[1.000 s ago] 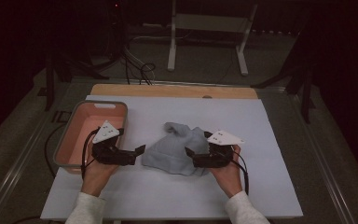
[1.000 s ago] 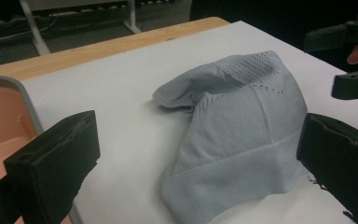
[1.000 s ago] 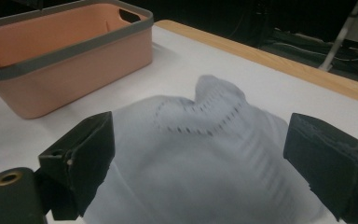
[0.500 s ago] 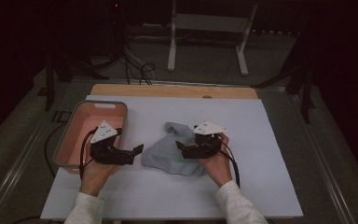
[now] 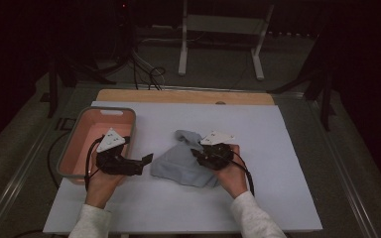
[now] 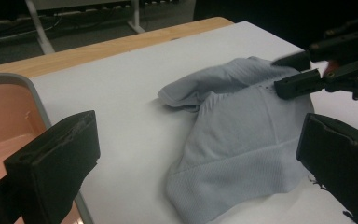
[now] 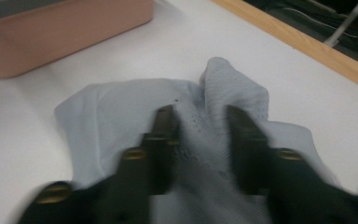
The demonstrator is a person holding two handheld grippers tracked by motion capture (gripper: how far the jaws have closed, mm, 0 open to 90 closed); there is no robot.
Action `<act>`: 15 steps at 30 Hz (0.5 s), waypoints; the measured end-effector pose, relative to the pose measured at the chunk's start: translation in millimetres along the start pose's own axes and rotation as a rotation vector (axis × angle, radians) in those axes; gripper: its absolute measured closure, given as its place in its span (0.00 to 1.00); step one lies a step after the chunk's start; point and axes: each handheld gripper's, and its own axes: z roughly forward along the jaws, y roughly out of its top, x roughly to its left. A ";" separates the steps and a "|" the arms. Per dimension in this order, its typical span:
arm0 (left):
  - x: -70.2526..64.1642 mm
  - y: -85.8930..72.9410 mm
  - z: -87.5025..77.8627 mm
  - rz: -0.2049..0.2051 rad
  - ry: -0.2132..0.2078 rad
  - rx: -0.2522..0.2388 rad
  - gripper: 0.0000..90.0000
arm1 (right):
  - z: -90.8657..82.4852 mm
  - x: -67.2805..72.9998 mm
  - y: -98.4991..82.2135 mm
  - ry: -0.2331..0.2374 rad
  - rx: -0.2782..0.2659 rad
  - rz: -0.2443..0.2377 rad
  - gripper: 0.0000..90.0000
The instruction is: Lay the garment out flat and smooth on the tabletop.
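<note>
White tabletop (image 5: 278, 148) is sitting in a dim room, with a crumpled pale-blue knit cloth (image 5: 183, 166) lying mid-table beside a pink plastic bin (image 5: 72, 151). Right gripper (image 7: 198, 114) is pinching a raised fold of that cloth, jaws having just been closing. Left gripper (image 5: 149, 158) is hovering at the cloth's edge, jaws wide apart.

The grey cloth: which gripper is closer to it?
Right. The right gripper has its jaws in the grey cloth; the left gripper waits open beside its edge, by the pink bin.
</note>
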 end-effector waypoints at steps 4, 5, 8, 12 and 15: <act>0.2 0.6 -1.7 0.000 0.003 -0.003 0.00 | -8.4 -0.6 -2.6 -0.020 0.005 -0.017 0.93; 0.2 0.8 -2.2 -0.001 0.002 -0.006 0.00 | -11.4 -2.2 -4.5 -0.027 0.002 -0.017 0.94; 0.5 1.0 -3.0 -0.001 0.002 -0.007 0.00 | -19.6 -7.6 -12.7 -0.047 0.003 -0.016 0.95; -0.1 1.2 -2.9 -0.004 0.000 -0.010 0.01 | -31.9 -16.5 -26.0 -0.081 -0.001 0.002 0.95; -1.1 1.5 -2.4 0.000 -0.002 -0.009 0.00 | -40.4 -26.0 -35.9 -0.104 -0.007 0.029 0.95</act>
